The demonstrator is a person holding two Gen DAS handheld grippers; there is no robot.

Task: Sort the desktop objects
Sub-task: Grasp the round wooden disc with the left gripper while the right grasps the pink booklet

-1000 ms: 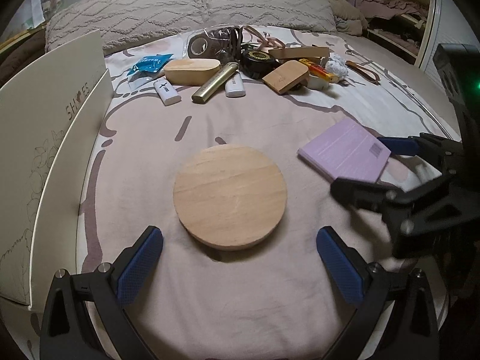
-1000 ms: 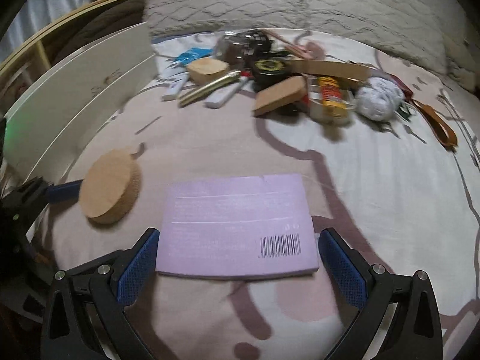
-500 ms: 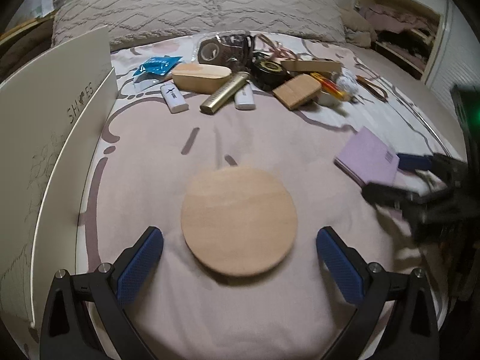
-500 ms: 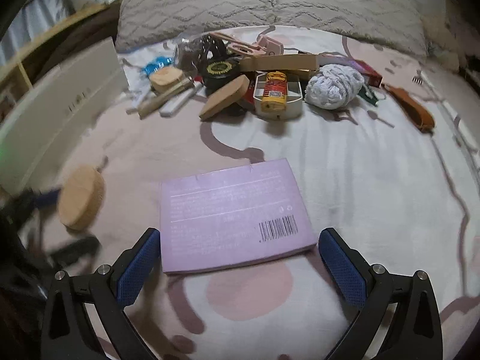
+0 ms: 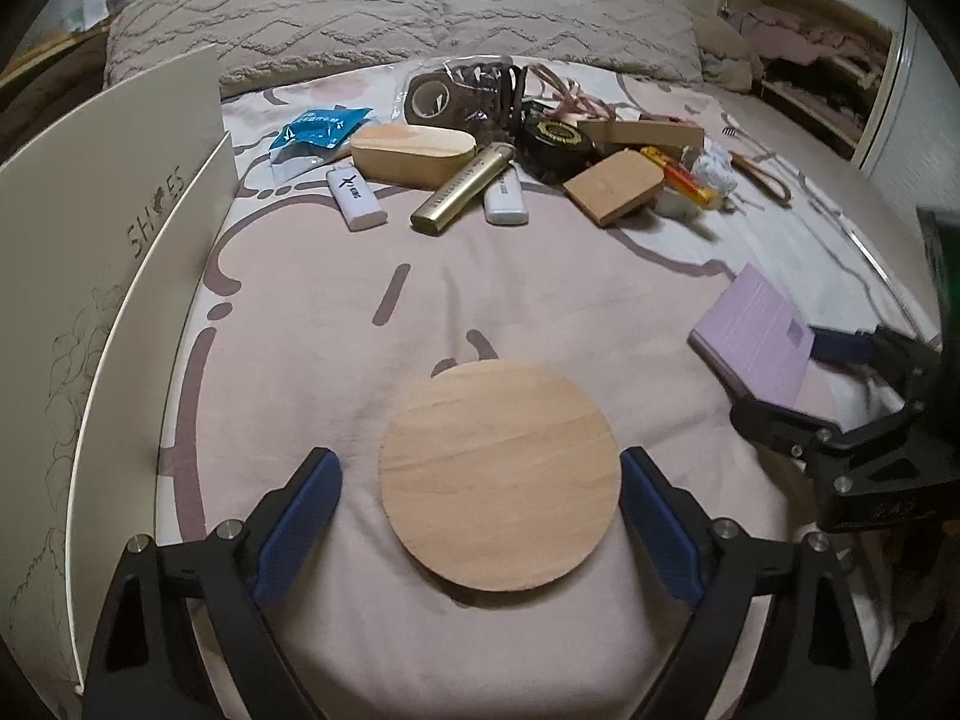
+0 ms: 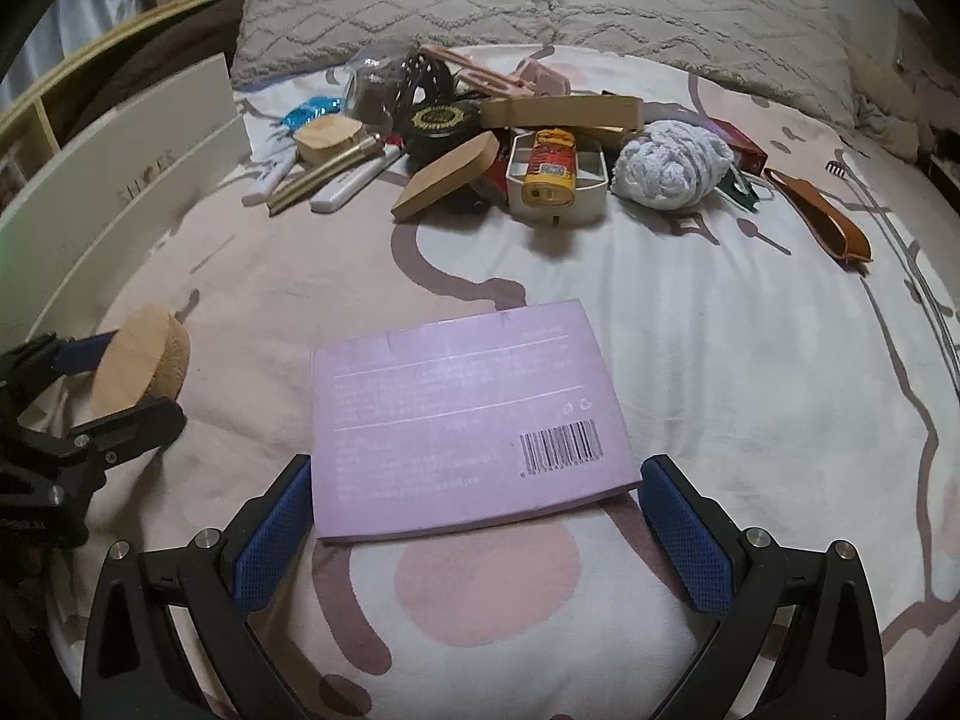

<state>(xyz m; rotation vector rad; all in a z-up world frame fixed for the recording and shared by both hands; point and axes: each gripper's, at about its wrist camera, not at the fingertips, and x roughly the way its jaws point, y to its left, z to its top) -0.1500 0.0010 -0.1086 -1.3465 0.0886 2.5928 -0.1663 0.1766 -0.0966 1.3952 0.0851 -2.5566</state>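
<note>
At the bottom of the frame, the left tool [image 5: 477, 513] was spread wide around a wooden disc [image 5: 499, 474] on the bed [image 5: 540, 288]. The right tool [image 6: 477, 516] was likewise unclenched, flanking a purple booklet [image 6: 465, 420]. Clutter [image 6: 480, 144] was heaped farther back.

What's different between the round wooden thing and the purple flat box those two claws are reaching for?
The wooden disc is round and plain, with visible grain; the purple box is rectangular, with printed text and a barcode. The disc looks thick next to the slim box. The disc sits between the left gripper fingers, the box between the right gripper fingers. Both lie flat on the bedspread, and neither is clamped.
</note>
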